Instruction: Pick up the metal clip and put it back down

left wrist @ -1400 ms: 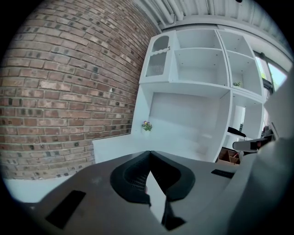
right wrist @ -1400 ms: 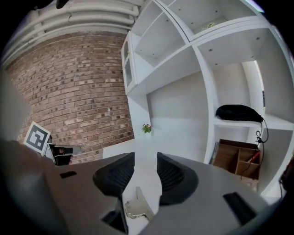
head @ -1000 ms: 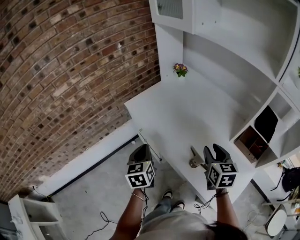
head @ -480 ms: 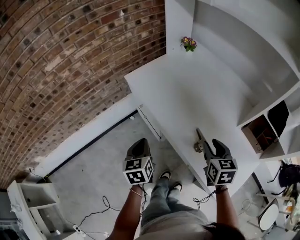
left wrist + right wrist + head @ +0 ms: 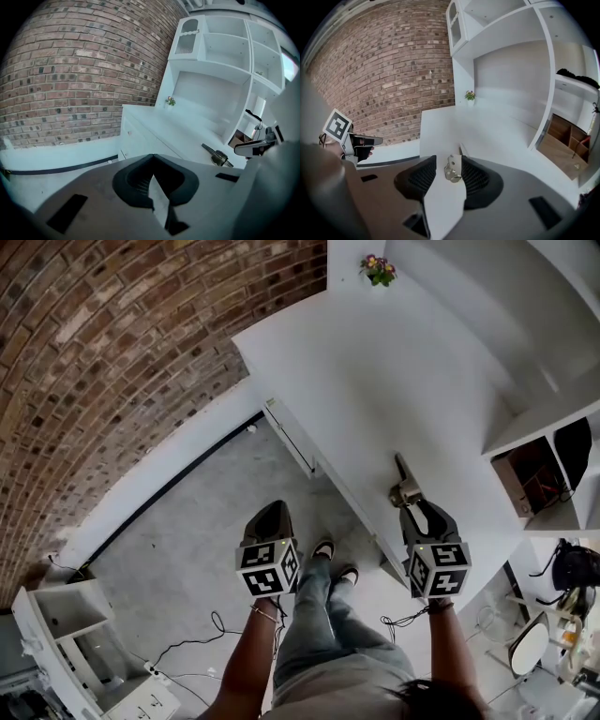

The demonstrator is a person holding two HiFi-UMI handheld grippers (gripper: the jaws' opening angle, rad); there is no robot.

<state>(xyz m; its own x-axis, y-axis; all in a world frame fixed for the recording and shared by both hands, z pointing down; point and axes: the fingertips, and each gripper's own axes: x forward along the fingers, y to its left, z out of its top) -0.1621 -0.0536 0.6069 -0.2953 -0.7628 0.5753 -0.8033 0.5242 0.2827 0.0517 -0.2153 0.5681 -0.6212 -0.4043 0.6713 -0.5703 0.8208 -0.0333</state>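
Right tongs (image 5: 449,158) apart about metal clip (image 5: 452,169), gap shown only by gripper view.

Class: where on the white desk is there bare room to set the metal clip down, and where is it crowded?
Bare: the wide desk stretch between the small flowers and the metal clip. Crowded only at the front edge, where the open right gripper meets the clip.

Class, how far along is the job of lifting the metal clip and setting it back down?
Done: nothing yet; the silvery metal clip lies on the white table. In hand: the right gripper has open jaws either side of it. Remaining: close, lift, set down.
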